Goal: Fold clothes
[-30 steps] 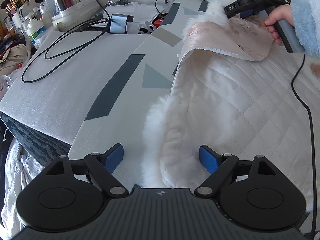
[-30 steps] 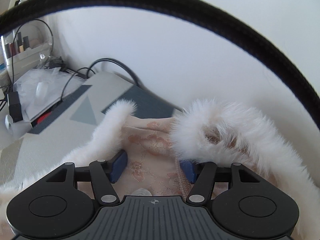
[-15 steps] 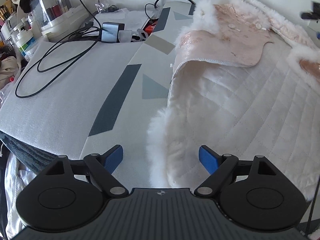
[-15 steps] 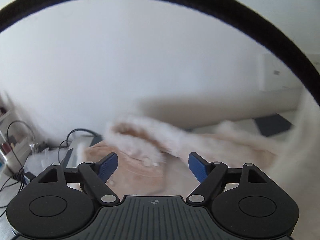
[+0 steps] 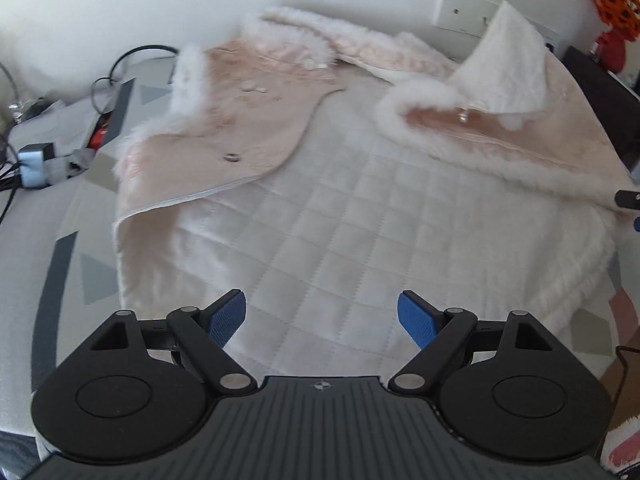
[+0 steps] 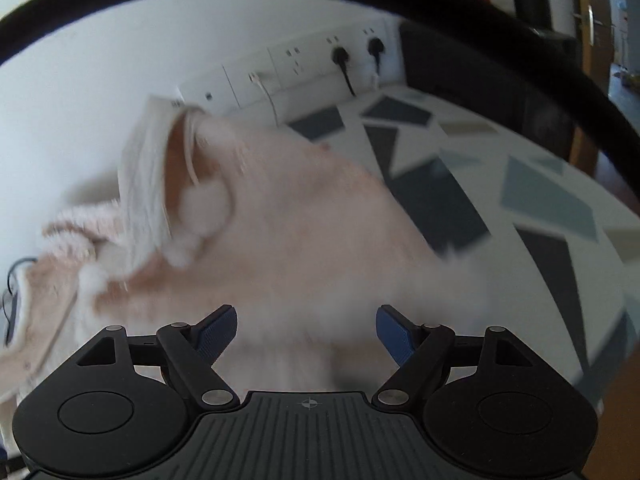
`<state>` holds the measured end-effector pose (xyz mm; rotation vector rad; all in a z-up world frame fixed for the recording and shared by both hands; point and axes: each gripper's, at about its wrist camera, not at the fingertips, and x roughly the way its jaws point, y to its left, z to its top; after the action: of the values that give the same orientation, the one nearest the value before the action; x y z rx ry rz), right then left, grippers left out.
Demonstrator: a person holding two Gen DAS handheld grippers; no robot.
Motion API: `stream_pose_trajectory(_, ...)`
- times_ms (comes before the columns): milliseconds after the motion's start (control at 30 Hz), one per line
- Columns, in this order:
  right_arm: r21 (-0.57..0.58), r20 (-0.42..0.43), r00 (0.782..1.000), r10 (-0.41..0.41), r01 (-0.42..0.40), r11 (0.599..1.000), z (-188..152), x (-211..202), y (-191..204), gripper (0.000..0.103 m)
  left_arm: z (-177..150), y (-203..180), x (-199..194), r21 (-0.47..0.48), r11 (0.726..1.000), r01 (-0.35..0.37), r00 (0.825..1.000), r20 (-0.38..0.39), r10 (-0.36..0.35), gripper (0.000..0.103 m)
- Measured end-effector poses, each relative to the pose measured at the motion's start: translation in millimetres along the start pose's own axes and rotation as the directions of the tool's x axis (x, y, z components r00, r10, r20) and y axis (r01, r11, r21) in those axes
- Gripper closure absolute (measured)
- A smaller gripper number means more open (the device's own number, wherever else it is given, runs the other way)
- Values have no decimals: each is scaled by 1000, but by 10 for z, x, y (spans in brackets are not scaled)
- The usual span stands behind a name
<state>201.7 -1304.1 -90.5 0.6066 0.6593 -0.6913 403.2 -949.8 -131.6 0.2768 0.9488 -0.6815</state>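
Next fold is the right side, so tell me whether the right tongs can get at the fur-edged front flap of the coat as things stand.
Probably yes. The right tongs stand open and empty just over the coat's fur-edged flap, with nothing lying between them and it. The view is blurred, though, so I cannot tell whether they touch the fur.
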Motion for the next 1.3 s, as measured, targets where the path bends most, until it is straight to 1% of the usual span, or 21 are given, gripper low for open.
stream_pose_trajectory(33,-1,-14,1000,-7,7,1000,-143,-25,11,29,-4,-32,41,11,1000,2,1000,-16,-2,18)
stream_pose_trajectory(133,8,-20,1000,-24,24,1000,-370,12,18,31,-32,-81,156,28,1000,4,998,-69,-2,18)
stream_pose_trajectory(200,22,-39,999,-19,20,1000,-461,110,52,37,-60,-63,217,24,1000,-1,995,-99,3,18)
stream_pose_trajectory(233,26,-44,999,-16,18,1000,-487,169,82,42,-77,-51,224,23,1000,-6,995,-103,8,17)
stream_pose_trajectory(267,21,-33,999,-21,22,1000,-506,210,123,45,-93,-41,230,26,1000,-12,994,-106,14,13)
stream_pose_trajectory(300,12,-24,999,-24,25,1000,-519,247,167,51,-105,-40,237,37,999,-19,994,-109,23,13)
stream_pose_trajectory(333,-4,-19,1000,-23,23,1000,-520,276,218,55,-112,-43,244,49,999,-23,993,-114,28,11)
stream_pose_trajectory(367,-18,-14,1000,-20,20,1000,-521,303,264,65,-119,-48,249,61,998,-26,992,-121,33,9)
stream_pose_trajectory(400,-22,-12,1000,-17,17,1000,-524,321,296,82,-124,-51,254,71,997,-27,991,-129,36,8)
stream_pose_trajectory(433,-23,-7,1000,-20,20,1000,-525,333,318,86,-124,-48,260,74,997,-26,990,-135,35,7)
stream_pose_trajectory(500,-24,3,1000,-25,25,999,-536,347,361,90,-113,-42,270,83,996,-17,989,-144,29,6)
stream_pose_trajectory(600,-41,21,999,-37,38,998,-608,333,414,92,-85,-61,298,104,995,-10,987,-156,26,6)
stream_pose_trajectory(700,-52,18,999,-39,40,998,-664,241,372,92,-85,-81,309,115,993,-1,987,-162,20,5)
stream_pose_trajectory(800,-20,7,999,-35,35,999,-641,211,323,93,-89,-71,306,127,992,12,986,-165,9,5)
stream_pose_trajectory(1000,-99,0,998,-68,67,993,-647,139,393,93,-74,-36,311,138,990,33,982,-189,-7,3)
stream_pose_trajectory(1067,-97,-8,997,-73,72,993,-642,118,392,93,-70,-27,317,142,989,42,980,-199,-13,1)
stream_pose_trajectory(1300,-112,-29,996,-86,82,990,-561,189,425,92,-9,-30,367,169,984,59,974,-228,-19,1)
